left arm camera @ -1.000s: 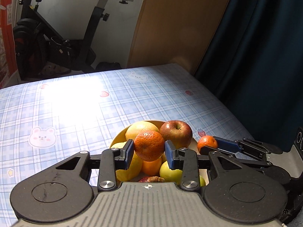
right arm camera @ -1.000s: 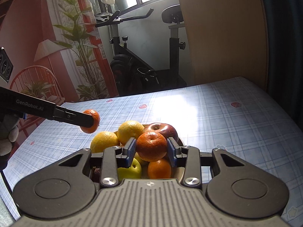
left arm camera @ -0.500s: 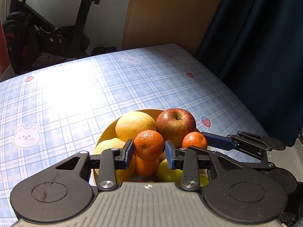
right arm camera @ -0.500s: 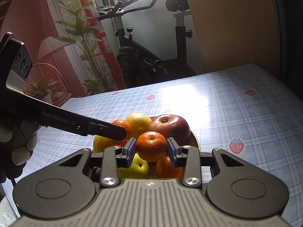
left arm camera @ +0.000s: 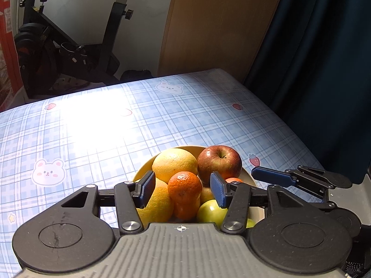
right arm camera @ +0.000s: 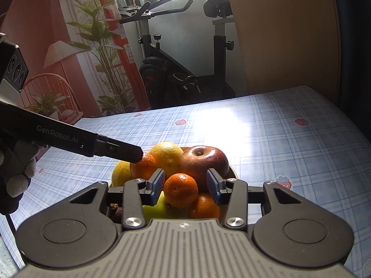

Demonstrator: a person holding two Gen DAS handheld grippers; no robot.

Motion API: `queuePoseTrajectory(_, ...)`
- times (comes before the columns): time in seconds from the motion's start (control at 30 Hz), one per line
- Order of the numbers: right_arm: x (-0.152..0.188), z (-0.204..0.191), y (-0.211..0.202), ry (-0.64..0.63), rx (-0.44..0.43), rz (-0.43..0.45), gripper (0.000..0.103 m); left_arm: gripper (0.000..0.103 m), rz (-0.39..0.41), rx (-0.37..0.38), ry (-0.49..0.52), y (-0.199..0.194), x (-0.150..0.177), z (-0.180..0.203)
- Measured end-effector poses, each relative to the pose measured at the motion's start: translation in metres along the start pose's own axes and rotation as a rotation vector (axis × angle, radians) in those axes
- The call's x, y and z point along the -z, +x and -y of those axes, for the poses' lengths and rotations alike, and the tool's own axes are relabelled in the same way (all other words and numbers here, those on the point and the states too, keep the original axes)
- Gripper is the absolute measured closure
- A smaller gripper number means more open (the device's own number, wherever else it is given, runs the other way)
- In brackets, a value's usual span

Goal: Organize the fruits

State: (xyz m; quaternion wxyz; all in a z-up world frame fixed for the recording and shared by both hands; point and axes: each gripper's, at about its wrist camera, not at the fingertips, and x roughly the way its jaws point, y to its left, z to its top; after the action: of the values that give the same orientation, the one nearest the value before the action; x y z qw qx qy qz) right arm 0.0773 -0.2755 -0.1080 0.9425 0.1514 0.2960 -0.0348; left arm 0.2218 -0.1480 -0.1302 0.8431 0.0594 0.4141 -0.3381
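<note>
While both angle down over the bowl [left arm camera: 143, 171], the left tool [left arm camera: 183, 188] and right tool [right arm camera: 185, 184] have just spread apart around mandarins.

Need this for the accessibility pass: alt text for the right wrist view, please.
The right gripper stands open around a small mandarin atop a bowl piled with fruit, its jaws having just been opening. The left gripper reaches in from the left beside another mandarin, over a checked tablecloth.

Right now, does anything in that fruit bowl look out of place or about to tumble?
Nothing spilled or damaged. The bowl is heaped high: two tangerines sit atop the pile beside the red apple, so they might roll.
</note>
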Motion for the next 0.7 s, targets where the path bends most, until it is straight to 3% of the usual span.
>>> queuePoseTrajectory(0.07,-0.002,-0.006,-0.006,-0.029,0.019,0.013,0.043,0.037,0.03,-0.018,-0.021,-0.012,0.003,-0.001)
queuePoseTrajectory(0.13,-0.005,-0.013,-0.013,-0.058,0.039,0.033,0.024,0.027,0.067,-0.033,-0.034,-0.025,0.008,-0.001)
queuePoseTrajectory(0.23,-0.01,-0.024,-0.023,-0.086,0.058,0.061,0.016,0.021,0.12,-0.1,-0.04,-0.049,0.018,-0.001)
queuePoseTrajectory(0.4,-0.026,-0.034,-0.045,-0.038,0.055,0.124,0.0,0.018,0.178,-0.279,-0.041,-0.091,0.025,-0.003)
queuePoseTrajectory(0.6,-0.048,-0.053,-0.073,-0.002,0.112,0.181,0.0,0.015,0.317,-0.319,-0.122,-0.159,0.031,-0.021)
queuePoseTrajectory(0.7,-0.056,-0.065,-0.085,-0.012,0.144,0.203,0.0,0.012,0.345,-0.331,-0.145,-0.182,0.029,-0.021)
